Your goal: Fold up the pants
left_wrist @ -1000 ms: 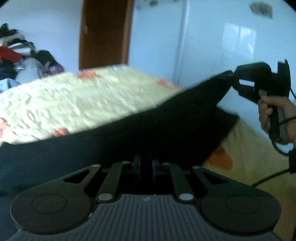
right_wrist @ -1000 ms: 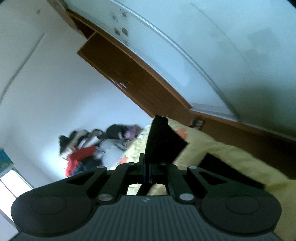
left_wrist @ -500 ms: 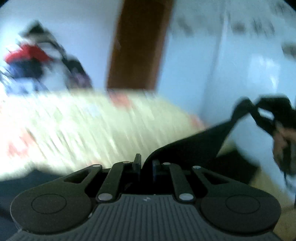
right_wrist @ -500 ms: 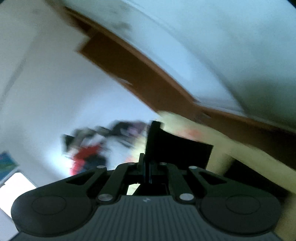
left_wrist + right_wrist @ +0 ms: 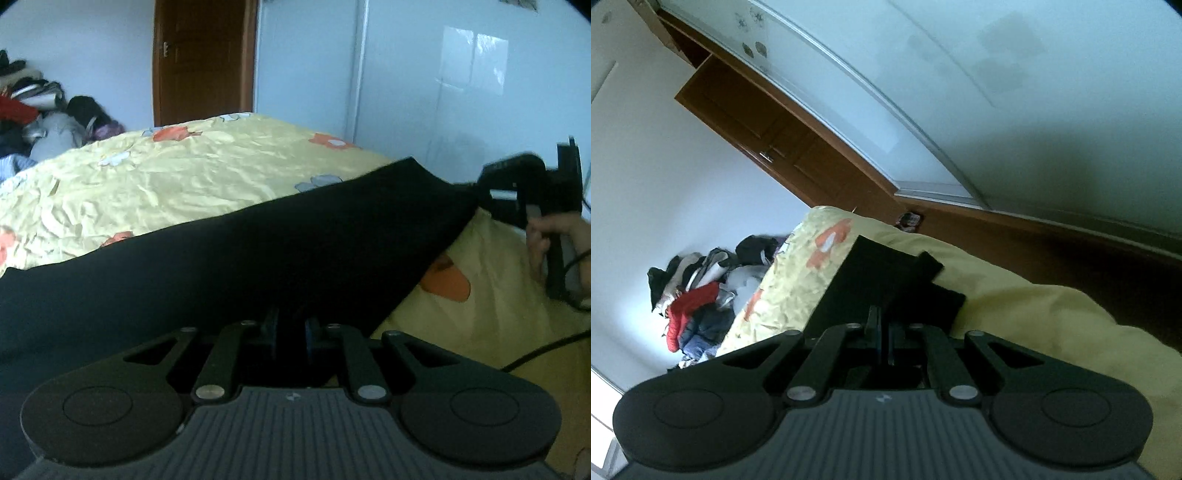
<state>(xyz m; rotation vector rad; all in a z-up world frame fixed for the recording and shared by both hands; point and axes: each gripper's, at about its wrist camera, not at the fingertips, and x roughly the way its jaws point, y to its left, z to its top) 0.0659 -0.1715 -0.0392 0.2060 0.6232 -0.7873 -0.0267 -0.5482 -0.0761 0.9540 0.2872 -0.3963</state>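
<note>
Black fingers of the left gripper (image 5: 290,328) stand nearly together, pinched on the near edge of the black pants (image 5: 236,266), whose dark cloth fills the narrow gap between the pads. From this grip the pants stretch as a broad sheet away and to the right in the left wrist view, rising to a far corner. That corner is clamped in the right gripper (image 5: 480,192), carried by a person's hand (image 5: 554,240) at the right edge of the view; a dark cable (image 5: 546,350) trails below the hand. In the right wrist view the right gripper (image 5: 884,332) has its jaws fully closed on a fold of the pants (image 5: 882,280), which spread forward from the fingertips over the bed (image 5: 1015,295). Under the cloth lies a yellow bedspread (image 5: 184,184) with orange and pale flower prints, creased across its top. The pants hang partly lifted off it between the two grips; their left part lies low against the bedding. Beyond the bed, at far left, a heap of clothes (image 5: 37,118) is piled against a white wall. A brown wooden door (image 5: 203,62) stands behind, beside glossy pale wardrobe panels (image 5: 443,92).
</note>
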